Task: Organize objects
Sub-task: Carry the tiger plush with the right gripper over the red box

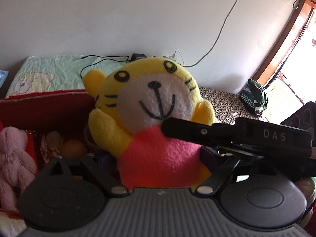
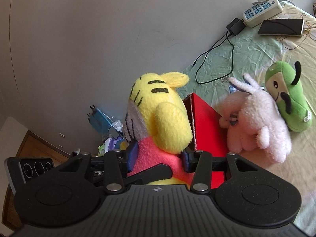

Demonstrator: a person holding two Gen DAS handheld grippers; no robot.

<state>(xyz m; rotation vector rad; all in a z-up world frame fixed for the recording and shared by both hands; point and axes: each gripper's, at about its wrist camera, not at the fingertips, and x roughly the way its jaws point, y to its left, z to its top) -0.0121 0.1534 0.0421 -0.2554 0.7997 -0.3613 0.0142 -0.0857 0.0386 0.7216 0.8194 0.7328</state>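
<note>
A yellow tiger plush point(image 1: 156, 98) in a pink shirt hangs in the air between both grippers, facing the left wrist camera. My left gripper point(image 1: 156, 156) has the pink body between its jaws, with the right pad against the shirt and the left pad hidden behind a yellow arm. My right gripper point(image 2: 160, 156) is shut on the plush point(image 2: 164, 122), its blue pads point(image 2: 133, 154) pressing the pink body from both sides. Just behind the plush stands a red cardboard box point(image 1: 39, 106), also seen from the right wrist point(image 2: 205, 122).
Inside the box are a pink plush point(image 1: 13, 158) and an orange ball point(image 1: 73, 148). A pink rabbit point(image 2: 254, 122) and a green plush point(image 2: 286, 96) lie on the bed point(image 2: 237, 59). A power strip point(image 2: 260, 11), phone point(image 2: 280, 27) and cables sit near the wall.
</note>
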